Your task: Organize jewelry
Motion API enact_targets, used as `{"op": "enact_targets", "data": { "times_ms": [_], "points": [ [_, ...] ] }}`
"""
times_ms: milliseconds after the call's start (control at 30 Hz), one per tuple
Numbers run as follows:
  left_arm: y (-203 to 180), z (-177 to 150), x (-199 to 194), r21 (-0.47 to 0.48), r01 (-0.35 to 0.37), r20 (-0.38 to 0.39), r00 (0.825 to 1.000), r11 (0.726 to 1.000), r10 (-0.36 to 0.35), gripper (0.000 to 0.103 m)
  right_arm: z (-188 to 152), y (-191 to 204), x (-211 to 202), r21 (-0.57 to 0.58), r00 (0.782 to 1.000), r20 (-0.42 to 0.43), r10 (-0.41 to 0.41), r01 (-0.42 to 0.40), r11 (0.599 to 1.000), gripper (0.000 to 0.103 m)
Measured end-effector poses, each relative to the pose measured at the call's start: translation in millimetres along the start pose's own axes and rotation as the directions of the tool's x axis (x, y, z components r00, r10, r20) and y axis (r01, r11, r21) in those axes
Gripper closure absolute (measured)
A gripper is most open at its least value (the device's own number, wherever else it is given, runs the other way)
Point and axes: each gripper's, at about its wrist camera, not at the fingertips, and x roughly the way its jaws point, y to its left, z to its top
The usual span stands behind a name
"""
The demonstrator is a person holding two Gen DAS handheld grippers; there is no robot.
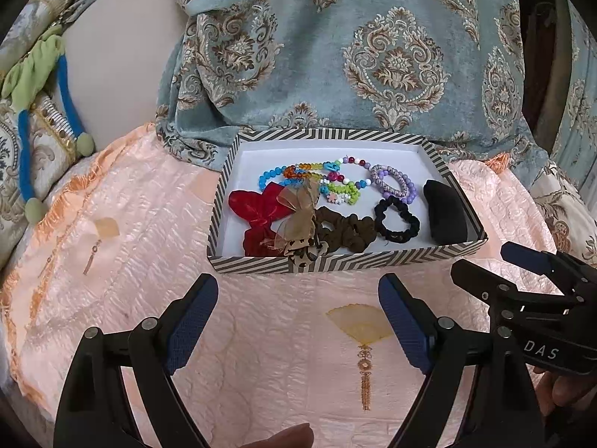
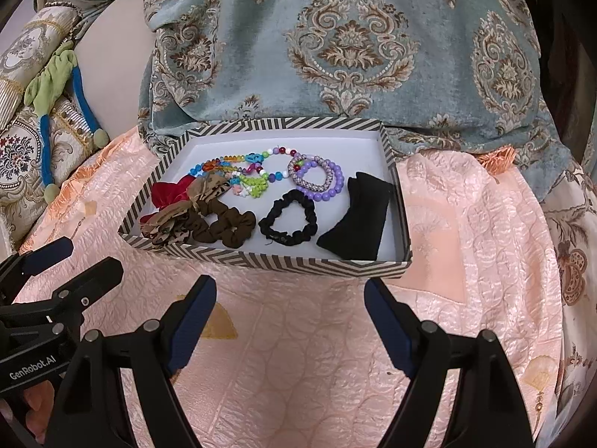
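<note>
Left gripper (image 1: 298, 302): jaws spread wide, nothing between them, hovering above the peach bedspread (image 1: 123, 231) just short of the box's near wall.
Right gripper (image 2: 291, 298): also wide apart and empty, hanging beside the left one; each shows at the edge of the other's view.
Box (image 1: 388, 257): a shallow striped tray at twelve o'clock from both grippers, resting on the bedspread with a patterned blue-grey cushion (image 1: 373, 56) behind it.
Beads: a multicoloured bead strand (image 1: 298, 173) loops across the far half of the box; a purple bead bracelet (image 1: 391, 183) lies at about two o'clock from the box's middle.
Fabric pieces: red velvet bow (image 1: 257, 205) at nine o'clock, a sheer brown ribbon (image 1: 302, 212) draped over it, brown scrunchie (image 1: 347, 227) toward six o'clock, black scrunchie (image 1: 395, 220) at four o'clock, black pouch (image 1: 446, 212) against the three o'clock wall.
Progress: everything seems to sit in the box already, so sorting looks close to done or not begun; I cannot tell which.
Risk, tangling: the bead strand overlaps the green beads and the ribbon, so lifting one would likely drag its neighbours.
Risk, box: the tray looks light on soft bedding; a jaw catching the near wall could tip or shove it.
Risk, ribbon: its leopard-print end (image 1: 302, 257) hangs over the near wall and could snag a descending finger.
</note>
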Motion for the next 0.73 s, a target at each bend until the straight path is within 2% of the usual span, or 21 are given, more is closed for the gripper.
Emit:
{"op": "enact_targets", "data": {
  "times_ms": [567, 733],
  "points": [
    [0.3, -0.7, -1.1, -0.003, 0.007, 0.001, 1.000, 1.000, -0.007, 0.029, -0.3, 2.5, -0.4, -0.008, 1.000, 0.005, -0.001, 0.001, 1.000, 0.019],
    [-1.5, -1.0, -5.0, 0.011, -0.034, 0.029, 0.999, 0.999, 0.034, 0.029, -0.8, 3.7, 0.1, -0.014, 1.000, 0.006, -0.001, 0.001, 1.000, 0.019]
  ]
}}
